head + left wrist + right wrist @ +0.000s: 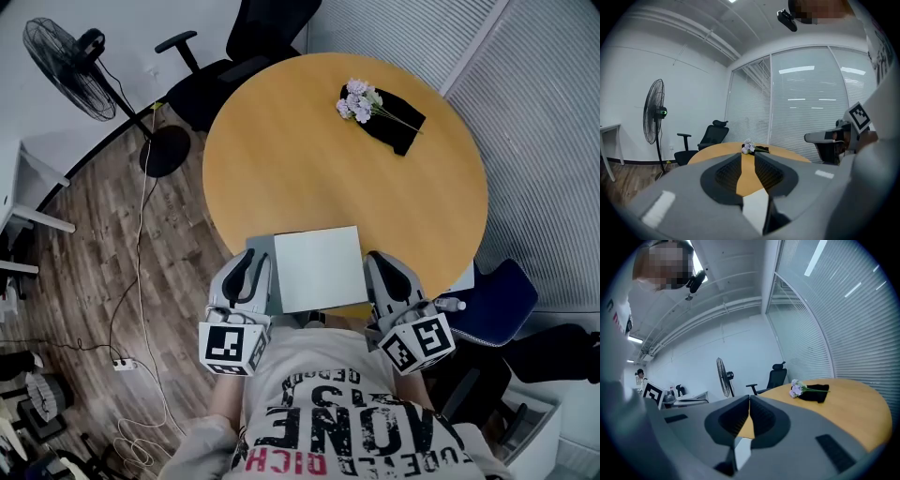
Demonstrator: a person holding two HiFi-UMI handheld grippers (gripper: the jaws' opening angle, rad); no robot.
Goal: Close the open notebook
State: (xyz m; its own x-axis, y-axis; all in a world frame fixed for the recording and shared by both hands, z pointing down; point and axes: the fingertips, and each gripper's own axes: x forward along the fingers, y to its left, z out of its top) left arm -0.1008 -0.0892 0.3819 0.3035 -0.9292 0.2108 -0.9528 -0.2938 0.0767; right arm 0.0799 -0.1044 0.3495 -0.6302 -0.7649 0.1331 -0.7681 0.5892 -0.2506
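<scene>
Person: a printed T-shirt (347,427) fills the bottom of the head view, with one gripper on each side.
Left gripper (249,266): over the grey strip along the notebook's left edge. Its jaws stand apart, and wood and a sliver of white page show through the gap. Nothing is pinched.
Right gripper (386,266): just beside the notebook's right edge, jaw tips closed together on nothing.
Notebook (321,267): flat at the table's near edge, between the two grippers, white page facing up.
Table (300,159): round, wood-topped.
Flowers (358,99): on the far side, lying on a black cloth (398,128).
Beyond: an office chair (234,52) stands behind the table and a standing fan (70,64) at far left.
</scene>
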